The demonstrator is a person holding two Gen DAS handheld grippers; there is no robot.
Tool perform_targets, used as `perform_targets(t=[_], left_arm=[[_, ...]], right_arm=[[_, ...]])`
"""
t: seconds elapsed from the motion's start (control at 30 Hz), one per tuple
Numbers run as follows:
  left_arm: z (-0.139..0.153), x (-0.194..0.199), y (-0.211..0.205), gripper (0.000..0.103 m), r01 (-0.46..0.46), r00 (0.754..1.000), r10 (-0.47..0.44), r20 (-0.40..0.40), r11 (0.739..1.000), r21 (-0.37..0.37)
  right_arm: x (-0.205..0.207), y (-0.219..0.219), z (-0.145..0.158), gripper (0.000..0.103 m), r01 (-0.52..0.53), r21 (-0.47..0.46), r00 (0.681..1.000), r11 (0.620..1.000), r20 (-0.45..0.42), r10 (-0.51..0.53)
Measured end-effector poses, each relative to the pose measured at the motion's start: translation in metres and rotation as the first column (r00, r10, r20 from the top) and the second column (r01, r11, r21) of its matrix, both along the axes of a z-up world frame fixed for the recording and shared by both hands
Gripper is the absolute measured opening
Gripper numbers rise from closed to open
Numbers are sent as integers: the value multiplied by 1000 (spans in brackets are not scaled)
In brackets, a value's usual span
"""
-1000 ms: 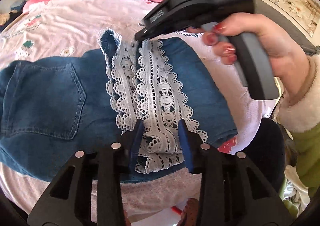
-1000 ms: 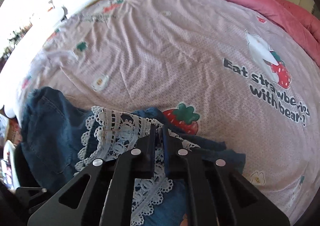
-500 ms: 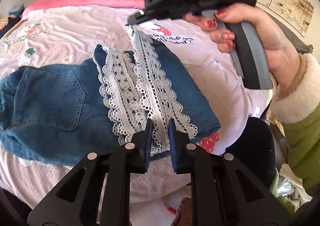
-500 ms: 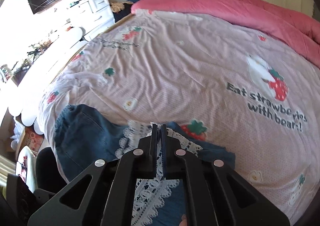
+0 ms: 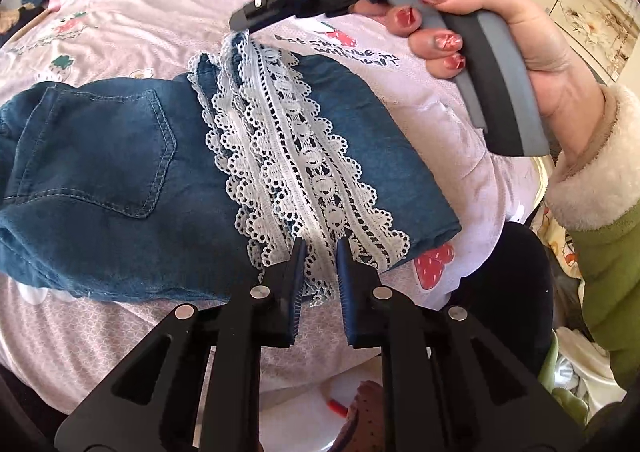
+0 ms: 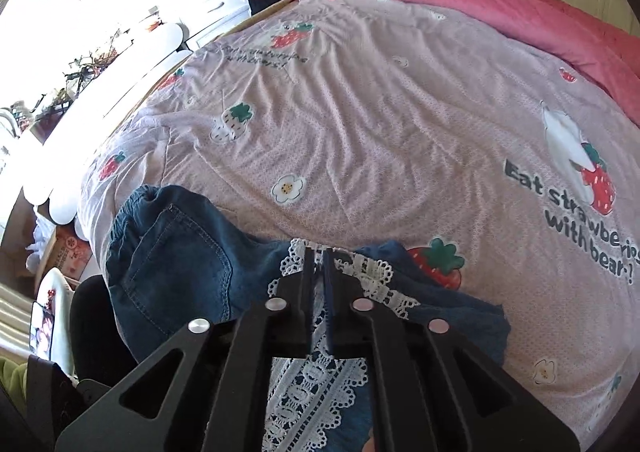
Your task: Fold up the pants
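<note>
Pink strawberry-print bedding (image 5: pixel 120 31) fills our left-wrist view, and on it lie the denim pants (image 5: pixel 100 171), pocket side up, with the lace-trimmed leg (image 5: pixel 304 155) folded across. That lace band's long axis runs from our left tool (image 5: pixel 318 252) straight away to the right tool (image 5: pixel 244 17). Our left tool stands narrow around the near lace end; we cannot tell whether its pads press it.

From the right wrist, over the same bed (image 6: pixel 380 111), the right tool (image 6: pixel 318 252) is opening, with lace (image 6: pixel 372 276) between its jaws. The pants (image 6: pixel 180 252) lie below and to its left.
</note>
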State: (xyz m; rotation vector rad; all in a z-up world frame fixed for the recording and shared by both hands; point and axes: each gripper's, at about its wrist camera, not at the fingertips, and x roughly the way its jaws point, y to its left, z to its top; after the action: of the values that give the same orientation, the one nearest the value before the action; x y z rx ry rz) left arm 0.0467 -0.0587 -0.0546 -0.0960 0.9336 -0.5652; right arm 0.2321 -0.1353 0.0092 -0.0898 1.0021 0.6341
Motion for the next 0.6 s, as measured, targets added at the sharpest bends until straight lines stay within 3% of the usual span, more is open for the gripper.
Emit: perform_targets(t=[0.03,0.1,0.27,0.4,0.5,0.6], left_arm=[[0,0,0,9,1,1000,-1,2,1000,1],[0,-1,0,9,0,1000,0,3,1000,1],[3,-3,0,11,-6,1000,5,9,1000,7],[5,-5,0,25,-21,1000,20,20,999,26],[4,-3,3,33,-46,999,45,18,998,47],[-3,1,5,33,-45,999,45,-5,998,47]], right_arm=[[-1,-2,4,44,2,21,1000,1000,7,-2],[-1,0,7,53,7,24,1000,1000,7,-7],[-3,26,-12,53,-22,-161,1000,987,7,24],[3,40,-32,53,-15,-263,1000,965,15,20],[13,40,-48,22,-18,-255,999,967,-45,6],[14,32,-47,13,27,-187,998,982,-50,-37]])
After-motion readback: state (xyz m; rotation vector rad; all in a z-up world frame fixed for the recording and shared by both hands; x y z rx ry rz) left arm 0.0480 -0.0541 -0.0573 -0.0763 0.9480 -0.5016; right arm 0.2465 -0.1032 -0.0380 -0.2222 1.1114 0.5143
